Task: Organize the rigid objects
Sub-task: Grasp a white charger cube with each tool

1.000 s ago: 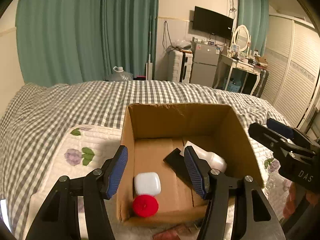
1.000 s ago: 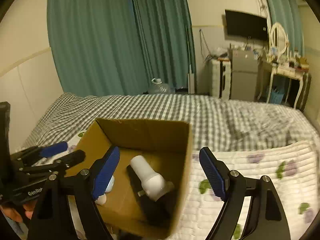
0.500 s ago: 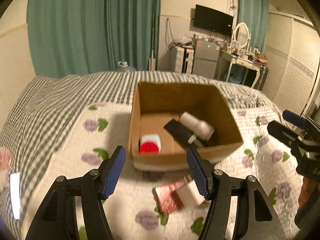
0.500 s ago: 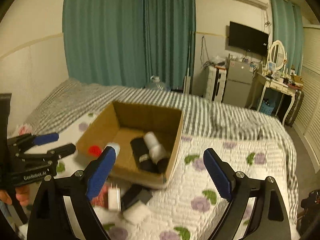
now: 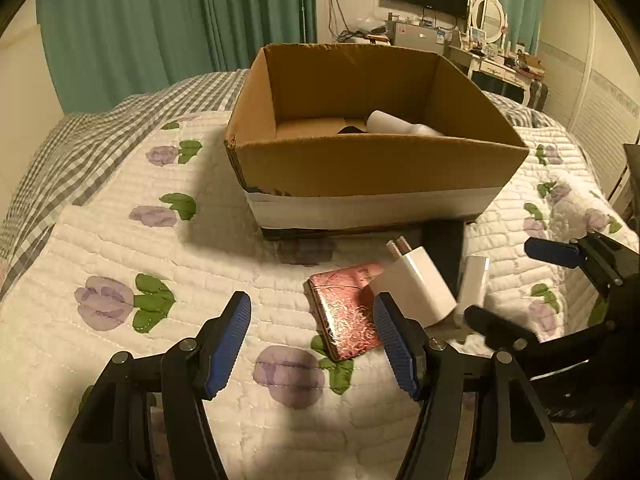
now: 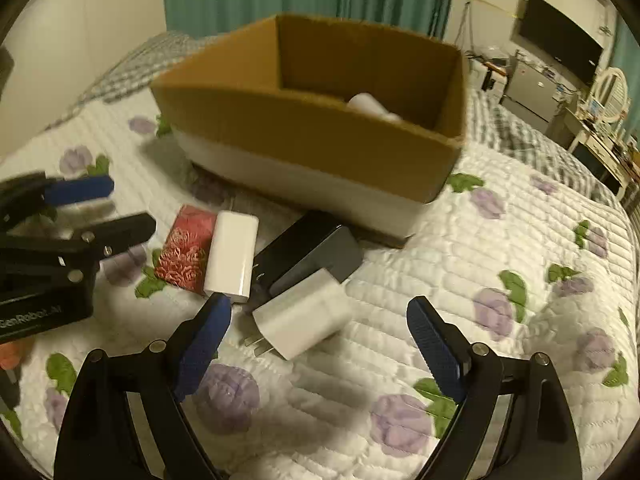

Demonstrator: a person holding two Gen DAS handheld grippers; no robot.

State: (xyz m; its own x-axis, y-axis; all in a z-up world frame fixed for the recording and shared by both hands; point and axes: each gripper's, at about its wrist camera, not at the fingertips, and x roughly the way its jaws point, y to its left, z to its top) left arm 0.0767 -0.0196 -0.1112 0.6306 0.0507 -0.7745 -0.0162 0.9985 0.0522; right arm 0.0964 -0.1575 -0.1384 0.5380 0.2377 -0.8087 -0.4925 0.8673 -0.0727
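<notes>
We're hovering both grippers over the quilt (image 5: pixel 120 240) with nothing between the pads. The left gripper (image 5: pixel 312 344) is spread wide, having just been opening, with the red patterned case (image 5: pixel 346 312) just ahead between its fingers. The right gripper (image 6: pixel 320 344) is spread too, also freshly opened, with the white plug adapter (image 6: pixel 304 316) lying in its gap. Beyond sit a white power bank (image 6: pixel 232 256) and a black box (image 6: pixel 308 248). The cardboard box (image 5: pixel 372 168) wall is hiding most contents; only a blurry white bottle (image 5: pixel 396 124) is peeking out.
</notes>
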